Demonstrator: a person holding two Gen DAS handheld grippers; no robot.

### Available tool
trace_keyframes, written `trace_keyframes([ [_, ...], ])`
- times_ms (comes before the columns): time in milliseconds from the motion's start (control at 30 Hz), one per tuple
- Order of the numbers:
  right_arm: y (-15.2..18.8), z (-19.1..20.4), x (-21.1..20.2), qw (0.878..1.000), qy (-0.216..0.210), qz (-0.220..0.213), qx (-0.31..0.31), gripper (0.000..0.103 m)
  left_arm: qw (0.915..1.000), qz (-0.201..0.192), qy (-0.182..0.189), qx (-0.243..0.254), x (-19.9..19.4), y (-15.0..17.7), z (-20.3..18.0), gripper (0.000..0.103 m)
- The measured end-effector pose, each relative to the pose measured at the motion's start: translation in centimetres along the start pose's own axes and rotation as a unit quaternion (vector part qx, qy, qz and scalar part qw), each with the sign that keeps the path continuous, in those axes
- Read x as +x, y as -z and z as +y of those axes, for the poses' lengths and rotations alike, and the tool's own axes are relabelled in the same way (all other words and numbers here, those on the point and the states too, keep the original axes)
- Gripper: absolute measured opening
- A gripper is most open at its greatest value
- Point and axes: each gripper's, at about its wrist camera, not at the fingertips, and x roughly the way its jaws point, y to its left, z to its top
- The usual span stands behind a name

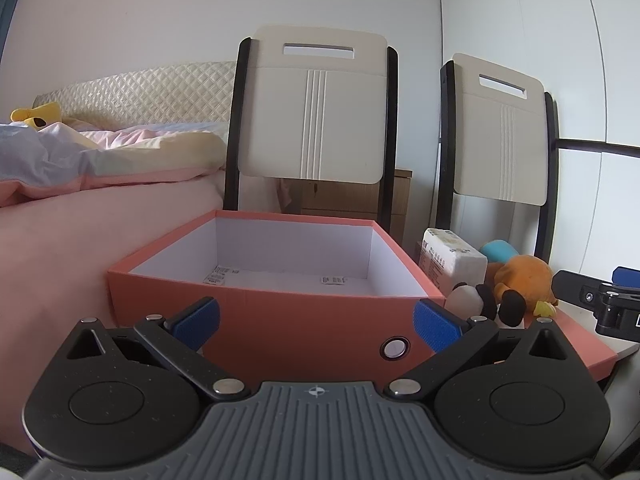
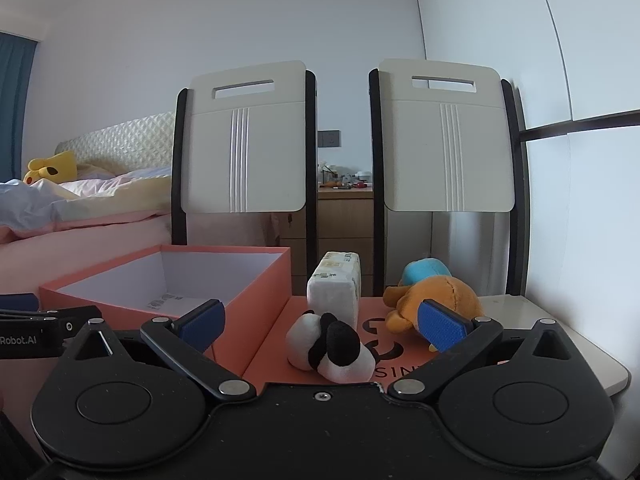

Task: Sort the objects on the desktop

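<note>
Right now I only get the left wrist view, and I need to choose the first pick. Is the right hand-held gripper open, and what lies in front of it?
Observer: The right hand-held gripper is open and empty. The panda plush lies just ahead of it, in line with the gap between its fingers, on the orange lid.
Operator: From my view the panda overlaps the orange plush. Are they tangled?
Observer: No. The right wrist view shows bare lid between them, and the orange plush lies off to the right.
Operator: Anything behind the panda?
Observer: The tissue pack stands on end directly behind it. I cannot tell whether they touch.
</note>
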Motion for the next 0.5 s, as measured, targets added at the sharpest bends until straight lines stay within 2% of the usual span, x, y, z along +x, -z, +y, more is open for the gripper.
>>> trace_keyframes([
  [300, 0.0, -0.3, -0.2, 1.000, 0.002, -0.003, 0.002, 0.102, 0.9999, 0.010, -0.012, 0.007, 0.2, -0.4, -0.2, 0.103],
  [500, -0.2, -0.7, -0.3, 1.000, 0.008, -0.008, 0.016, 0.102, 0.9998, 0.018, -0.005, -0.009, -0.2, -2.7, -0.1, 0.103],
])
